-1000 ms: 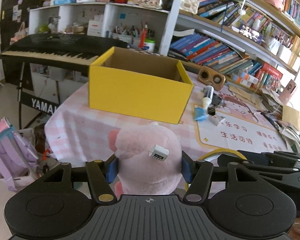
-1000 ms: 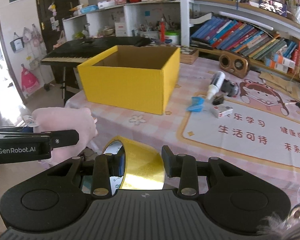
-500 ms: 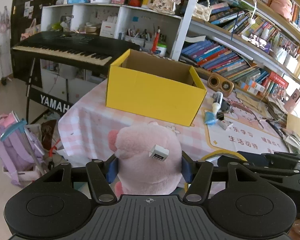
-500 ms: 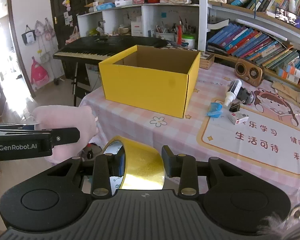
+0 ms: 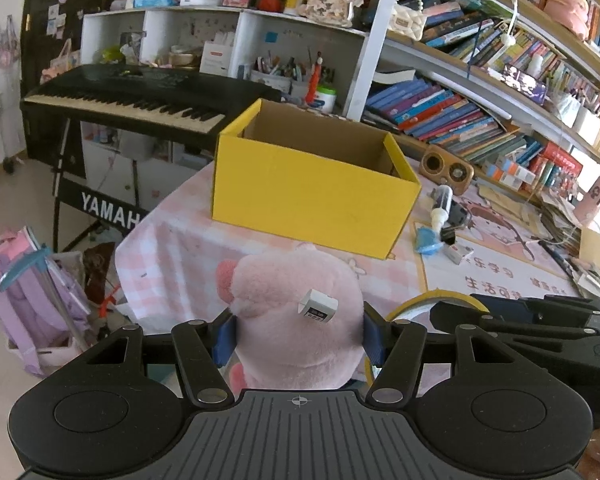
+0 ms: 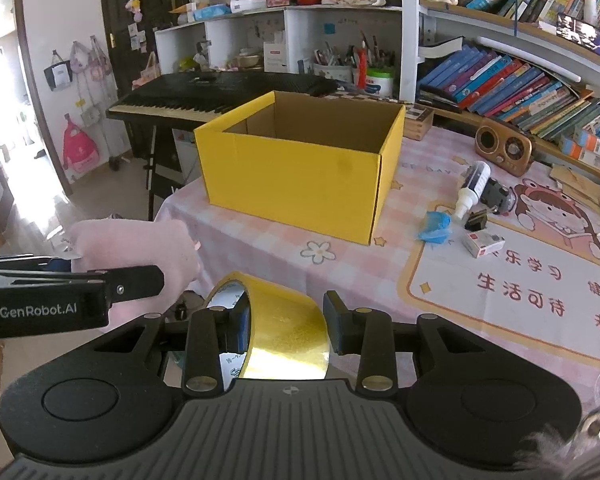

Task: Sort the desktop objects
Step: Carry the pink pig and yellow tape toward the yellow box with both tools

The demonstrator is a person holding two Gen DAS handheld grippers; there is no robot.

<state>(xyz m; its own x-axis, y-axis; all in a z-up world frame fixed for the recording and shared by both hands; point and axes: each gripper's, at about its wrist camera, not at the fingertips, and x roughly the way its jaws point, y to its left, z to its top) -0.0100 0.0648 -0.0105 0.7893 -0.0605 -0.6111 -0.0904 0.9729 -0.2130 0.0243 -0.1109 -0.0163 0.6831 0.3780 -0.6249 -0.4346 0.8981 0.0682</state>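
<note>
My left gripper (image 5: 298, 338) is shut on a pink plush toy (image 5: 292, 320) with a white tag, held in the air short of the table's near edge. My right gripper (image 6: 286, 330) is shut on a roll of yellow tape (image 6: 288, 332), also held before the table. The plush toy (image 6: 136, 240) and left gripper (image 6: 60, 292) show at the left of the right wrist view; the tape's edge (image 5: 420, 304) shows in the left wrist view. An open, empty yellow cardboard box (image 5: 312, 196) (image 6: 300, 172) stands on the pink checked tablecloth (image 6: 260, 248) ahead.
Right of the box lie a white glue bottle (image 6: 470, 188), a blue item (image 6: 436, 226), a black clip (image 6: 476, 220) and a small white box (image 6: 484, 242) on a printed mat (image 6: 520, 280). A wooden speaker (image 6: 504, 146), bookshelves and a black keyboard (image 5: 132, 100) stand behind.
Both grippers have pulled back and risen away from the table with the plush toy and tape still held; the box looks farther and more of the floor shows.
</note>
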